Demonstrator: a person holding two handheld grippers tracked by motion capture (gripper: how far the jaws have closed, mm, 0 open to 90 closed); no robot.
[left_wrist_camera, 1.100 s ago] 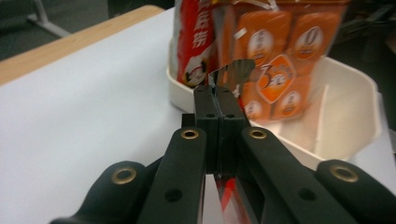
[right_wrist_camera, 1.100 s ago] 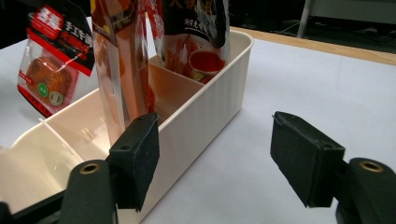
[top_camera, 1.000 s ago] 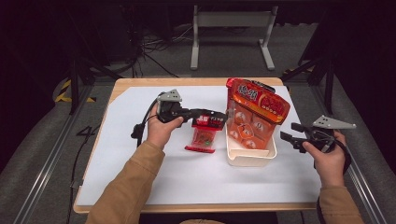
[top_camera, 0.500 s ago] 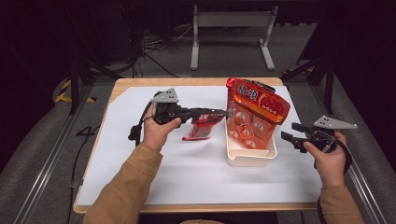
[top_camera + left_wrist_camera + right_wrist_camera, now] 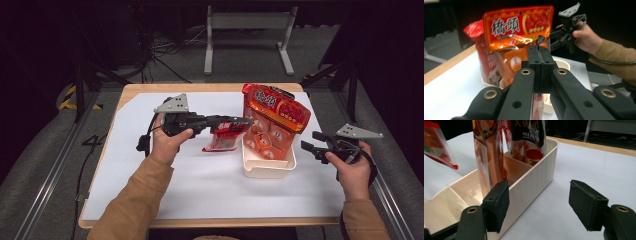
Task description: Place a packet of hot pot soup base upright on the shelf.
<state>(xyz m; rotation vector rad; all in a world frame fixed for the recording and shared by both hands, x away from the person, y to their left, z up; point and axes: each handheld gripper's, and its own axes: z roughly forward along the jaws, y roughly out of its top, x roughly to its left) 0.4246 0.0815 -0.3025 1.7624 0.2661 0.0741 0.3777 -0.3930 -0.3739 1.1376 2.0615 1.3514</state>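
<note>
- High view: the left gripper (image 5: 240,121) holds a red packet (image 5: 223,139) up off the table, just beside the white bin (image 5: 267,167). A big orange bag (image 5: 275,117) already stands in the bin.
- Left gripper view: its jaws are pinched tight on the packet's edge.
- Right gripper view: the right gripper (image 5: 541,206) is wide open, holds nothing, and waits beside the bin. I think the packet goes in next.

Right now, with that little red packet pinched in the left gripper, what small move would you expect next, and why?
Probably carry the red packet right, over the white bin, then release. The left gripper holds it lifted just beside the bin, where the orange packets already stand, and the front end looks free. The right gripper waits open.
</note>
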